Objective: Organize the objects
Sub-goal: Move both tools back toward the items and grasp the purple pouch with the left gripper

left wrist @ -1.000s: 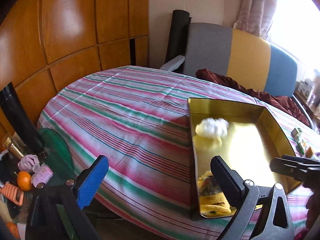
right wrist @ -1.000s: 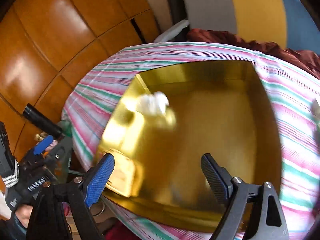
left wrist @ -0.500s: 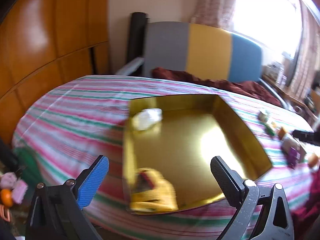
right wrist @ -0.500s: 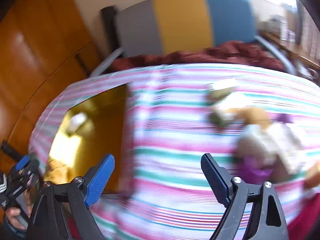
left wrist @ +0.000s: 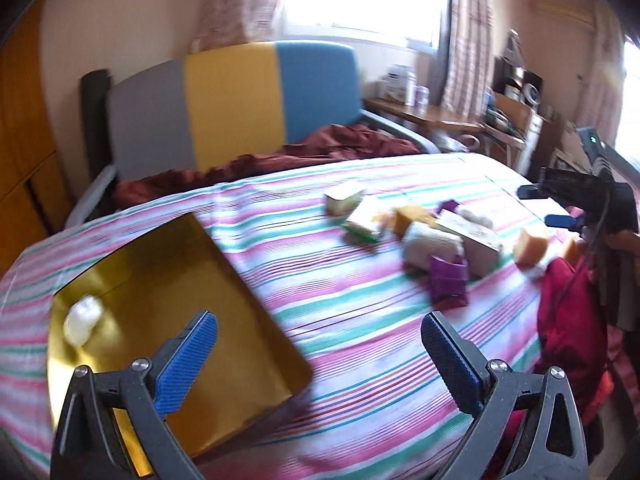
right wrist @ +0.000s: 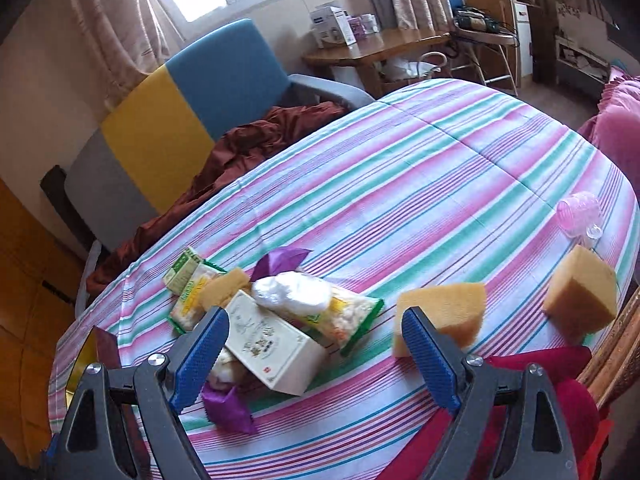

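The right gripper point(right wrist: 314, 338), jaws spread wide and empty, hovers over a heap of packets and sponges on the striped tablecloth point(right wrist: 440, 184), a white carton point(right wrist: 276, 350) just ahead of its left finger and a sponge block point(right wrist: 442, 314) by its right. The left gripper point(left wrist: 318, 354), equally wide and empty, hangs beside the gold tray point(left wrist: 160, 292). Best to single out one item, centre both fingers on it and descend squarely before closing.

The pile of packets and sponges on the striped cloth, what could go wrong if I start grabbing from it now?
The white carton lies half across a snack packet and a purple wrapper, so pulling one may drag the others. The sponge near the table edge could be knocked off. The clear pink cup lies on its side and might roll. Both grippers, the right gripper included, are open and empty.
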{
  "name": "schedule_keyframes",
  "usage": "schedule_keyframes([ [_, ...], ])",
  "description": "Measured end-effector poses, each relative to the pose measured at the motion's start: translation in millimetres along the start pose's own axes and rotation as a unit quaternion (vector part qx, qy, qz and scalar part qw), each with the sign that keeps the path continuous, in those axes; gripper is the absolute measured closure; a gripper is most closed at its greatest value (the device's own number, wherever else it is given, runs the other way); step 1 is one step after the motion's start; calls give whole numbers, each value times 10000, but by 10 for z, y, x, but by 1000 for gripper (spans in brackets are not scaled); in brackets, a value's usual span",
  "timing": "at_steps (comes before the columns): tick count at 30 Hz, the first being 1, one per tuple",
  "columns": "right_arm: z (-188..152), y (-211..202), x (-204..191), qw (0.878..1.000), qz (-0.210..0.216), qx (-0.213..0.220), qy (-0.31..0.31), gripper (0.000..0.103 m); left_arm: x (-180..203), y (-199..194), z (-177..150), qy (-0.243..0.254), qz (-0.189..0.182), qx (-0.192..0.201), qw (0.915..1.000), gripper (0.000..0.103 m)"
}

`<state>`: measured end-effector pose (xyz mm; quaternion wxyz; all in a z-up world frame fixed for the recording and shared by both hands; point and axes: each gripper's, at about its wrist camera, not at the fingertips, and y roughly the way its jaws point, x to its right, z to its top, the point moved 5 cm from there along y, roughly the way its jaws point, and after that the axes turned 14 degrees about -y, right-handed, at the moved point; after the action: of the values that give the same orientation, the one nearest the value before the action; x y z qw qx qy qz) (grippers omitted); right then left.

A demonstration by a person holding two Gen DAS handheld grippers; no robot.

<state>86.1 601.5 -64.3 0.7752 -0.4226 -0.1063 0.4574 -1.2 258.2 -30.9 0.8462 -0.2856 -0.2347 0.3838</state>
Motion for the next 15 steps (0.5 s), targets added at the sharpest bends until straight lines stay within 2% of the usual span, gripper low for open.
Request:
schedule_keyframes([
  [1,-85,99,110,9974,516,-181,459,13,129,84,-12,107,-62,-64,9999,0],
  [5,-104,8,212,9930,772,114,887,13,581,431,-60,387,-341,-337,9981,0],
  [9,-103,49,142,9912,1061,32,793,13,885,761,-159,527,-525,-629,9952,1],
  [10,-106,74,134,9885,1274,-17,819,13,938,848,-178,522,-583,-700,9945,1],
  [15,-109,55,158,9849,1466,79,922,13,1136,1210,-222,525,-635,-953,9920,1],
])
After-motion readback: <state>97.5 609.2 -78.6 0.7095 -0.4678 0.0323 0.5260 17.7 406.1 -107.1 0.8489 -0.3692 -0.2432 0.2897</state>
